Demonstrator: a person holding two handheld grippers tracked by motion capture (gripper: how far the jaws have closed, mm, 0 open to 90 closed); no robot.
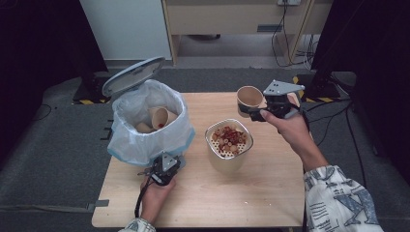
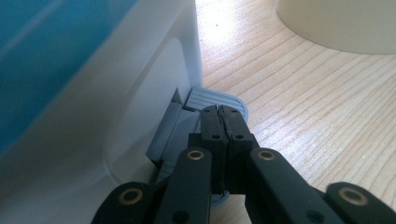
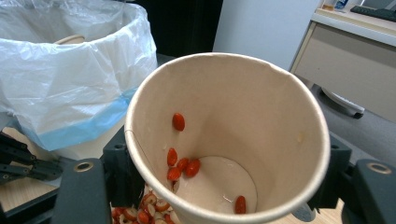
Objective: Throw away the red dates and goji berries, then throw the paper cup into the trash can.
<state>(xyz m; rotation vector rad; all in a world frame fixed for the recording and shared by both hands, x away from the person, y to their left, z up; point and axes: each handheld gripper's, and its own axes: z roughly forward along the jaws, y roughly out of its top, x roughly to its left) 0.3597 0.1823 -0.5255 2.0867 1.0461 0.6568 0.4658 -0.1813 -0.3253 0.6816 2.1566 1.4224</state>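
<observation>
At upper right, the right gripper (image 1: 258,112) is clamping a nearly emptied paper cup (image 1: 249,99) in its jaws beyond the strainer bowl (image 1: 228,140), while the left gripper (image 1: 162,174), jaws closed, is pressing the bin's pedal (image 2: 215,101) at lower left, so binning the cup (image 3: 227,135) in the open bin (image 1: 147,121) probably comes next.

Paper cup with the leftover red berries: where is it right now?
In the high view the paper cup is held in the right gripper above the table's far right, just beyond the strainer bowl and right of the lined bin.

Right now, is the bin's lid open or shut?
Open. The grey lid stands tilted up behind the bin, whose bag-lined mouth shows paper cups inside. The shut left gripper rests on the bin's pedal.
</observation>
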